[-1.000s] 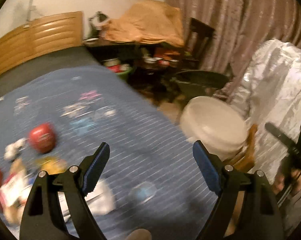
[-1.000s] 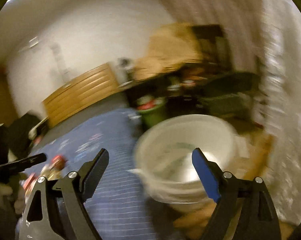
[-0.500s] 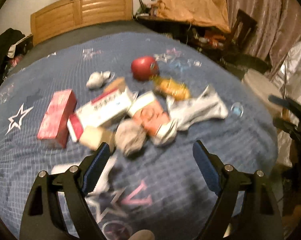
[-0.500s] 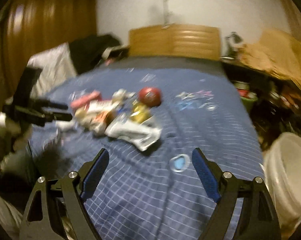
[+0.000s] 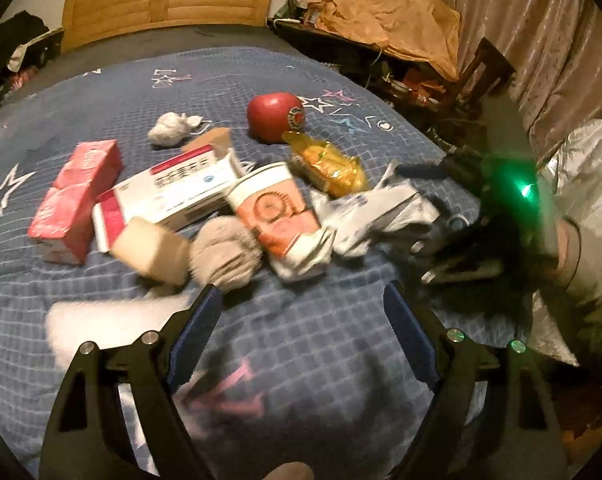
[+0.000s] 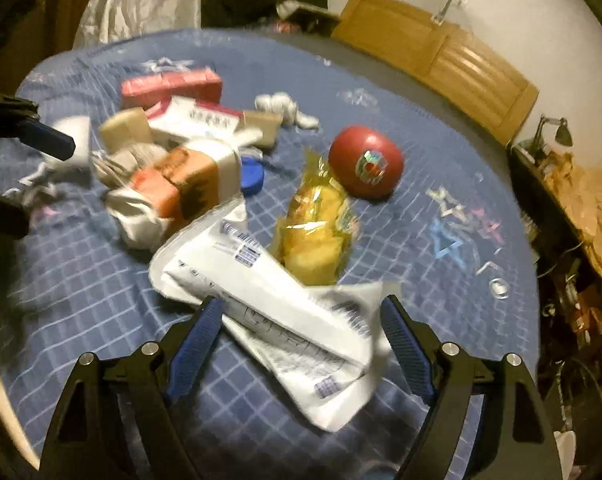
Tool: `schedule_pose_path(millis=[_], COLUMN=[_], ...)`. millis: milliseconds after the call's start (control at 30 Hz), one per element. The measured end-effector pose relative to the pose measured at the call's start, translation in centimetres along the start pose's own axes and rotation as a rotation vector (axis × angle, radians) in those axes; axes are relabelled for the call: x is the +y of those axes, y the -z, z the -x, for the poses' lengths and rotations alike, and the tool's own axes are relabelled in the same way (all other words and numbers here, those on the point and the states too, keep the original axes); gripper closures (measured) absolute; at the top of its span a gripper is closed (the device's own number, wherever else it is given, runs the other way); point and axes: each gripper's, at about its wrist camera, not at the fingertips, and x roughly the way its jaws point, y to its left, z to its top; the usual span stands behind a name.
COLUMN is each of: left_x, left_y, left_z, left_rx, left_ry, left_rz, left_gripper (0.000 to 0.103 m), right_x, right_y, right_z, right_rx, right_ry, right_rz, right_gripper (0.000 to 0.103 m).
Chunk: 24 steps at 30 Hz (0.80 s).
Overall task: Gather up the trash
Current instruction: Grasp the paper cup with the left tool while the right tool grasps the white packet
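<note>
We cannot read the print on the white plastic wrapper (image 6: 269,312) between our right gripper's (image 6: 301,332) closing fingers; motion blur smears it. Ahead of our left gripper (image 5: 301,320), the tan box (image 5: 151,250) and white lump (image 5: 101,320) blur too.

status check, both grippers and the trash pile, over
Left gripper open, nothing between its pads. Right gripper closing around white plastic mailer, pads not pressing yet. Rest of the pile loose on the bed. Yellow snack bag touching the mailer.
</note>
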Motion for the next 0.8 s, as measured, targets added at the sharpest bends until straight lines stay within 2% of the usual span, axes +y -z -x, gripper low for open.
schedule_pose_path(millis=[33, 100, 133, 167, 200, 333, 367, 400, 433, 467, 500, 533, 567, 633, 733, 800], left_x=[-0.1, -0.2, -0.2, -0.2, -0.2, -0.9, -1.2, -1.5, -1.8, -2.0, -2.4, -2.9, -3.3, -3.3, -2.0, -1.4], left_y=[-0.4, -1.2, -1.6, -2.0, -2.2, -3.3, -3.4, -3.5, -3.4, -3.3, -3.1, -2.8, -2.5, -2.0, -2.0, -2.2], left_z=[-0.5, -1.8, -2.5, -3.2, -3.7, -5.7, -6.1, -6.4, -6.5, -6.5, -6.2, -5.9, -5.4, -4.5, -3.1, -2.6], left_rx=[0.002, 0.012, 0.017, 0.017, 0.02, 0.024, 0.025, 0.024, 0.028, 0.04, 0.048, 0.054, 0.061, 0.053, 0.024, 0.011], left_ry=[-0.002, -0.012, -0.019, -0.028, -0.034, -0.103, -0.123, -0.134, -0.115, -0.061, -0.007, 0.041, 0.074, 0.058, 0.007, -0.004], left_rz=[0.009, 0.034, 0.045, 0.054, 0.059, 0.034, 0.02, 0.008, -0.006, -0.023, -0.044, -0.07, -0.096, -0.119, -0.093, -0.072], left_gripper=[0.024, 0.025, 0.025, 0.025, 0.025, 0.027, 0.03, 0.042, 0.042, 0.043, 0.043, 0.043, 0.043, 0.041, 0.04, 0.037], right_x=[0.0, -0.3, -0.5, -1.0, -1.4, -2.6, -2.6, -2.7, -2.6, -2.1, -1.6, -1.3, -1.0, -1.0, -1.3, -1.2], right_y=[0.2, 0.8, 1.2, 1.8, 2.4, 5.5, 6.1, 6.9, 7.5, 8.0, 8.2, 8.4, 8.5, 8.3, 7.1, 5.9], right_z=[-0.1, 0.2, 0.8, 1.7, 2.3, 5.6, 6.2, 6.9, 7.3, 7.6, 8.0, 8.6, 9.3, 10.8, 12.6, 12.2], right_rx=[0.002, 0.023, 0.029, 0.033, 0.041, 0.069, 0.073, 0.088, 0.104, 0.133, 0.14, 0.143, 0.151, 0.132, 0.095, 0.079], right_ry=[0.005, 0.03, 0.029, 0.033, 0.029, 0.01, -0.003, -0.04, -0.078, -0.139, -0.164, -0.17, -0.181, -0.188, -0.171, -0.161], right_rz=[-0.02, -0.082, -0.113, -0.155, -0.189, -0.329, -0.34, -0.366, -0.381, -0.375, -0.361, -0.348, -0.323, -0.294, -0.25, -0.211], right_gripper=[0.028, 0.045, 0.046, 0.065, 0.077, 0.077, 0.077, 0.077, 0.076, 0.075, 0.073, 0.065, 0.053, 0.04, 0.033, 0.032])
